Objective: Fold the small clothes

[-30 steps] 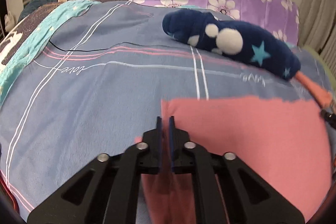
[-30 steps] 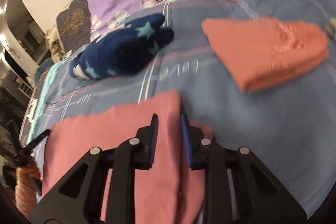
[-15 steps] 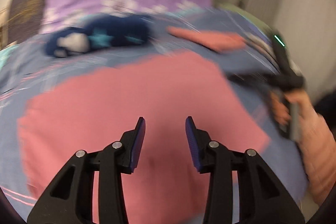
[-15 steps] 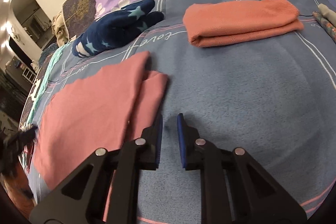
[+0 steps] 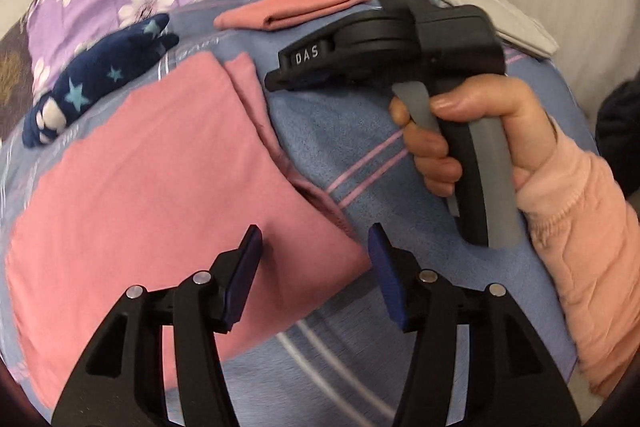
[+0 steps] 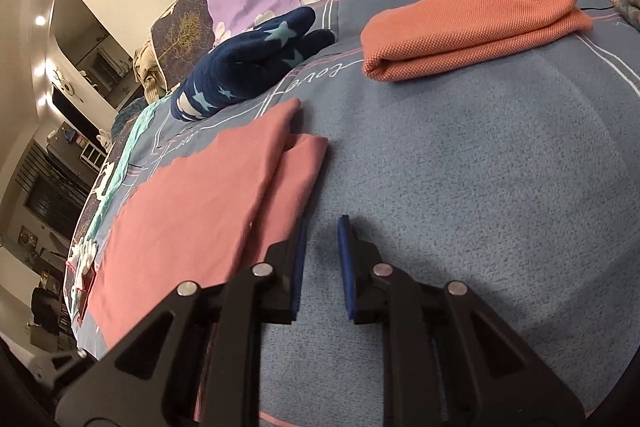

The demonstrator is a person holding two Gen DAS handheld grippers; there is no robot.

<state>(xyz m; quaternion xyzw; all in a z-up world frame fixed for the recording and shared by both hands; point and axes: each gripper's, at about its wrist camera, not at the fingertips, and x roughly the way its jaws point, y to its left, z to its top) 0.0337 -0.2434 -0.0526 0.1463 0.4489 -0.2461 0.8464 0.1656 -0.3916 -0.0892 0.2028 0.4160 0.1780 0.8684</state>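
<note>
Left wrist view: left gripper [image 5: 316, 267] and right gripper [image 6: 322, 247] both empty, jaws apart; pink cloth [image 5: 160, 163] layers sit offset, likely to skew when regripped.

Your left gripper [image 5: 316, 267] hovers with jaws wide apart; your right gripper [image 6: 322, 255] (gripped in your right hand [image 5: 472, 135]) stands slightly parted, empty.

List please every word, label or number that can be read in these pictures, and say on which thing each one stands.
"DAS": white letters on the black plastic body of the right gripper.
"love": white cursive script, seen upside down, on the blue striped bedsheet.
A second script word on the bedsheet, near the pink folded cloth, is too blurred to read.
</note>
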